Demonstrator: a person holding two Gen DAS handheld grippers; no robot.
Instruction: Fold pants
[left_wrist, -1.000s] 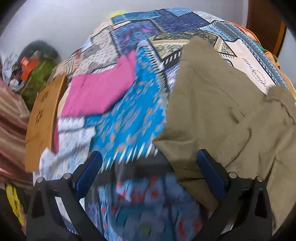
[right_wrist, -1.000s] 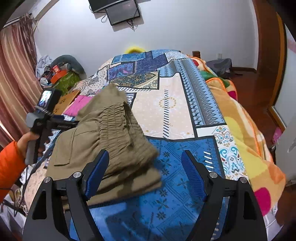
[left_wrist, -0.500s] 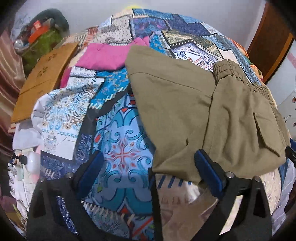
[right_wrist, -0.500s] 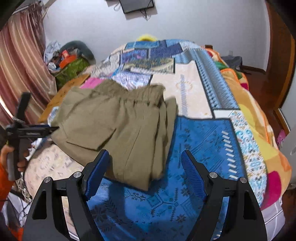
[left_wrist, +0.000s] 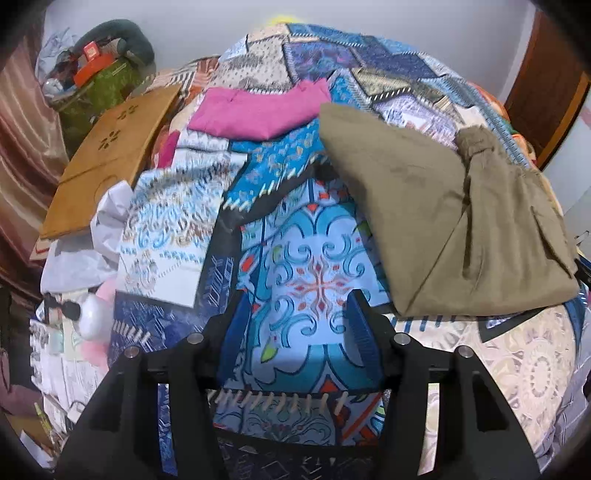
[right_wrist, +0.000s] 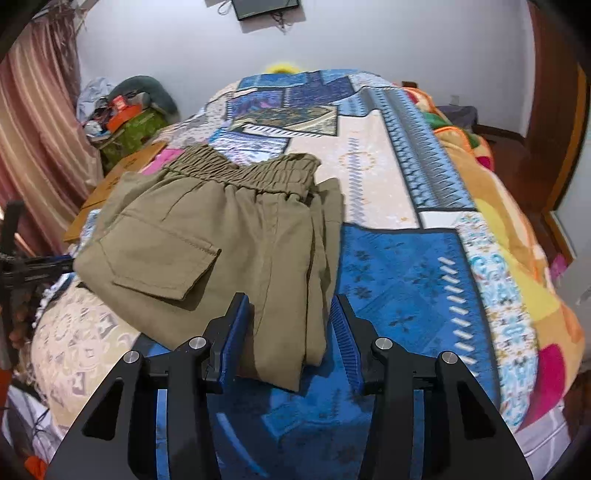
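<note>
While both tools hang above a patterned bedspread (right_wrist: 402, 266), the olive pants (right_wrist: 229, 243) lie folded into a compact bundle on the bed. In the right wrist view the bundle fills the area from about nine o'clock to the centre, its elastic waistband (right_wrist: 251, 171) at the far end and a flap pocket (right_wrist: 166, 258) facing up.

The right gripper (right_wrist: 291, 332) sits at six o'clock with its blue-padded jaws parted, straddling the near corner of the bundle without pinching it. The left gripper (left_wrist: 301, 332) also hangs parted and empty over bare quilt at six o'clock in its own view, where the pants (left_wrist: 454, 229) lie well apart at two to three o'clock.

A second ago the fabric was bunched higher and looser under the right tool, and both sets of jaws stood much wider. Now the jaws have narrowed on both tools, though neither has clamped, and the cloth has settled flat; the left tool has drifted off the cloth's edge.

This suggests the fold is essentially done and both tools have let go. Some layers along the right edge look slightly uneven, so a last smoothing may remain.

A pink garment (left_wrist: 258, 110) and a wooden board (left_wrist: 110, 155) lie at eleven and ten o'clock in the left view.
</note>
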